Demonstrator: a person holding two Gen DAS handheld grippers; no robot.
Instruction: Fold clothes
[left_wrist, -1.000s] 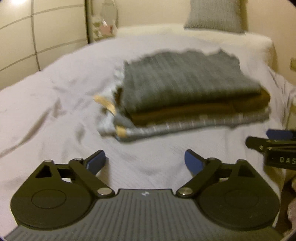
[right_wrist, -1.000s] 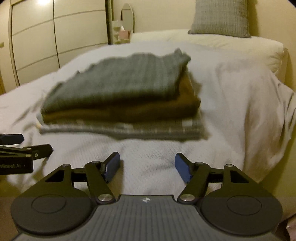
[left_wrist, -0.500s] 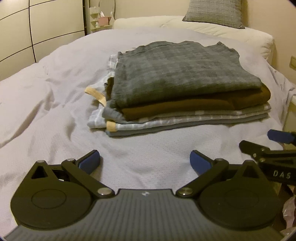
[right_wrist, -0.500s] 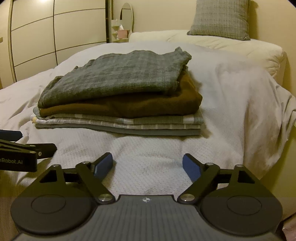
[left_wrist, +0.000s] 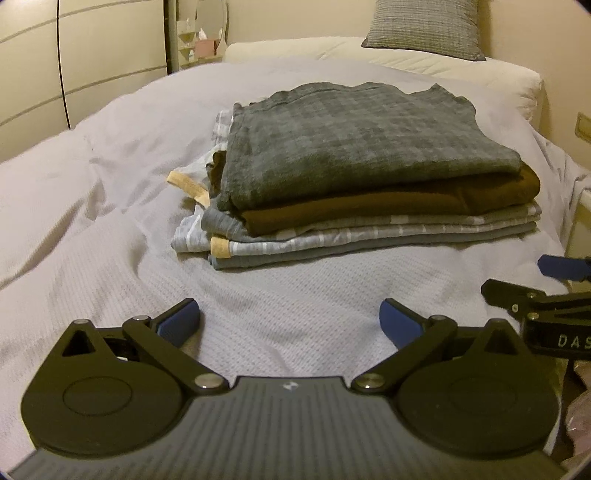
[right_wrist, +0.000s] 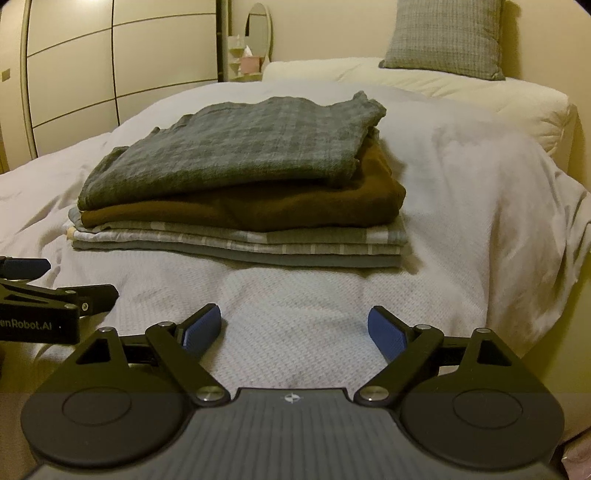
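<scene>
Tools: two, left tool (left_wrist: 290, 323) and right tool (right_wrist: 295, 328), both spread, empty.
Stack (left_wrist: 369, 177): one on the bed (left_wrist: 92, 221), grey checked garment (right_wrist: 236, 147) above brown garment (right_wrist: 258, 206) above striped layers (right_wrist: 258, 243).

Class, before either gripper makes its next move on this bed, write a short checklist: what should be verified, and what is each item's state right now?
1. Left gripper open and empty: ok.
2. Right gripper open and empty: ok.
3. Both grippers clear of the pile: ok, bare bedspread lies between.
4. Grey checked garment folded flat on top: ok.
5. Brown garment and striped layers stacked squarely: not ok, at the left end the striped edges and tan trim stick out.
6. Any unfolded clothes left: cannot tell.
</scene>
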